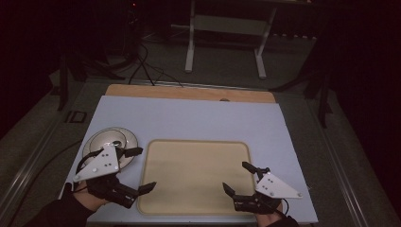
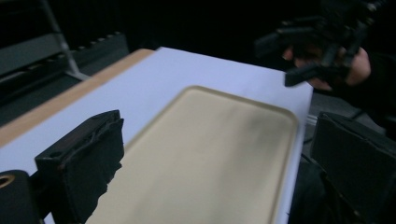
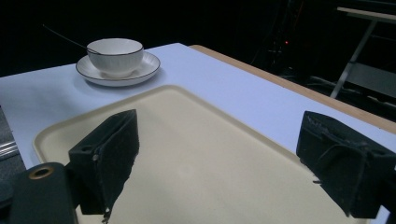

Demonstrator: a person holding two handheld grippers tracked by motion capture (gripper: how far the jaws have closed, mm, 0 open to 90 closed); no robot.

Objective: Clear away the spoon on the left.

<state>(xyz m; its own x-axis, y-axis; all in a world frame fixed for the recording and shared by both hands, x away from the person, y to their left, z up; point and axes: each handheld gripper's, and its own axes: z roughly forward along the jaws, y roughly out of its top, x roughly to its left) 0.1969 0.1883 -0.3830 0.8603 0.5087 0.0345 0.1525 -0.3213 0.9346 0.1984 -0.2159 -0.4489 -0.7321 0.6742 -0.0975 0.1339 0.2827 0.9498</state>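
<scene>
While both sets of fingers stand wide apart with nothing between them, the left gripper (image 1: 140,169) hovers at the tray's (image 1: 189,189) left edge and the right gripper (image 1: 239,178) over its near right corner. The beige tray lies flat in the middle of the pale blue tabletop (image 1: 189,118), its long axis running left to right, and it holds nothing. Left of it, a white bowl (image 3: 115,55) sits on a saucer (image 3: 140,71); what the bowl contains I cannot tell.
</scene>
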